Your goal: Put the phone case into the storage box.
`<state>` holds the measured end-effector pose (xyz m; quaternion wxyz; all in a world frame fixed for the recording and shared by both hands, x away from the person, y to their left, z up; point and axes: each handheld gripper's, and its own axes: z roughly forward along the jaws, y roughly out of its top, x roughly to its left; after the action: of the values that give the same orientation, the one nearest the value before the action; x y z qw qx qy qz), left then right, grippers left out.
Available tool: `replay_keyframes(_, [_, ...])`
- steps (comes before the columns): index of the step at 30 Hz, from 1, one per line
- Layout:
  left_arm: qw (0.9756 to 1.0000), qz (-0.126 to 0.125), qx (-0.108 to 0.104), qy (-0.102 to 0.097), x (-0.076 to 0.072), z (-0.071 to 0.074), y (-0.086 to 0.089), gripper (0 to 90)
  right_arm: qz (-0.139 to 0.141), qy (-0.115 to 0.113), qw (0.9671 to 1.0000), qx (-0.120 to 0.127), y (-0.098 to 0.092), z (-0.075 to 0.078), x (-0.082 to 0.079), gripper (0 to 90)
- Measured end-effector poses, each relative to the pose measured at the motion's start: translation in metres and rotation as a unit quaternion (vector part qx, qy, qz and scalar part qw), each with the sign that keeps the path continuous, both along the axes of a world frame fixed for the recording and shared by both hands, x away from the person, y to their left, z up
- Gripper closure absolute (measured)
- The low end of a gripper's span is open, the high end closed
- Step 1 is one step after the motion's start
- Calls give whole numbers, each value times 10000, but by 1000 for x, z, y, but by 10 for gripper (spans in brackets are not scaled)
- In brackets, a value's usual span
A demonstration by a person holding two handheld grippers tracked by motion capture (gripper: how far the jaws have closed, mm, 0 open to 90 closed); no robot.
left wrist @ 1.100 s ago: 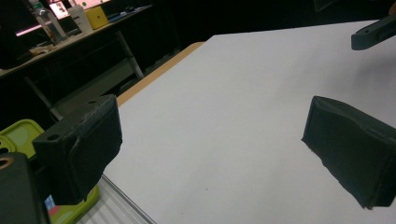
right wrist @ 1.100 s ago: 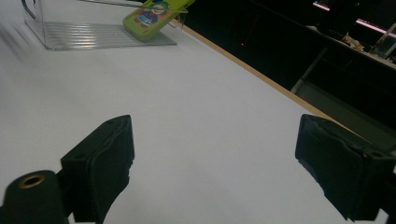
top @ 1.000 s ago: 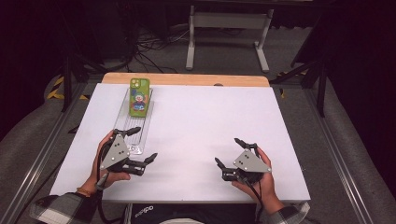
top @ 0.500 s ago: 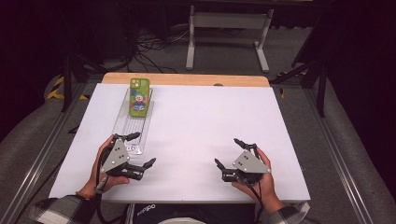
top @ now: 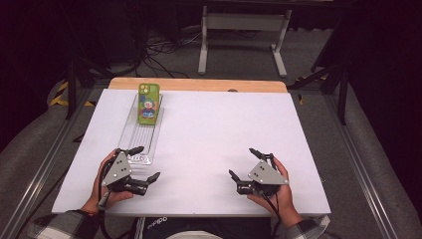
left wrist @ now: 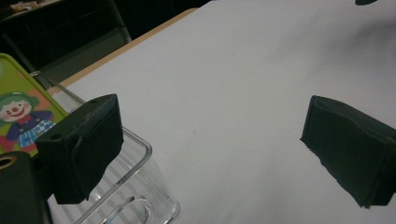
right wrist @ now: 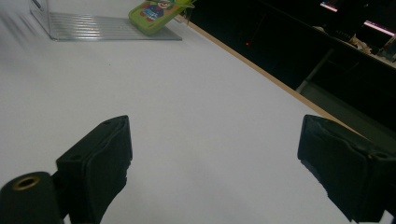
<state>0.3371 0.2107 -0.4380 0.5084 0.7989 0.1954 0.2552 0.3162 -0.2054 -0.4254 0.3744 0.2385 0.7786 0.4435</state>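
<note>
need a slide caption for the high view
Two open hand-held grippers, left and right, rest on the white table; a green cartoon phone case leans in a clear plastic tray.

The left gripper (top: pixel 142 163) sits low at the near left, held in the person's left hand (top: pixel 107 191), with its jaws wide apart. The right gripper (top: pixel 242 163) sits at the near right in the right hand (top: pixel 278 191), jaws wide apart too. Both hold nothing.

White table (top: pixel 209 149), wooden far edge; grey metal stand (top: pixel 243 30), black cables (top: pixel 159 47) on floor beyond.
</note>
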Motion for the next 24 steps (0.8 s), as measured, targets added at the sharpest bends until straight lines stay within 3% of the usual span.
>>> replay_keyframes(6, [9999, 58, 11, 118, -2, -6, 8, 60, 31, 42, 10000, 3, -1, -1, 1, 99])
replay_keyframes(9, [9996, 83, -117, 232, -4, -8, 13, 60, 17, 52, 10000, 2, -2, -1, 1, 97])
replay_keyframes(15, [9994, 124, -272, 149, -7, -4, 18, 60, 18, 69, 10000, 56, -3, 0, 1, 96])
replay_keyframes(24, [9995, 76, -241, 172, -8, -5, 14, 60, 9, 34, 10000, 20, -3, -1, 0, 96])
